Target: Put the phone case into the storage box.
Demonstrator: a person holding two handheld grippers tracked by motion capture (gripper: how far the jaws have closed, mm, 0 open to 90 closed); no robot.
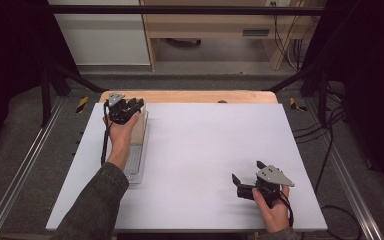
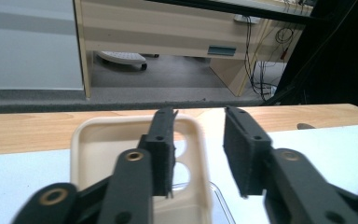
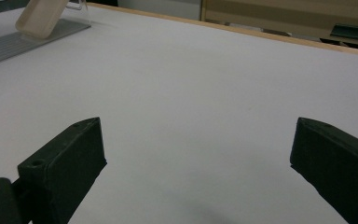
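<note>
A cream plastic tray (image 1: 141,131) with round holes in its floor stands tilted on a clear ridged tray (image 1: 136,167) at the table's far left. My left gripper (image 1: 133,104) hovers at the cream tray's far end. In the left gripper view my left gripper (image 2: 199,114) is open: one pad sits inside the cream tray (image 2: 98,140), the other outside, with the tray's side wall between them and a gap showing. My right gripper (image 1: 246,171) rests low over the white table top at the near right, open wide with nothing between its pads (image 3: 199,126). The cream tray (image 3: 39,18) is far off from it.
The white table top (image 1: 205,140) has a wooden strip (image 1: 190,96) along its far edge. Beyond it stand a wooden desk (image 1: 220,30) and hanging cables (image 1: 292,47). Metal rails (image 1: 25,170) run along both sides of the table.
</note>
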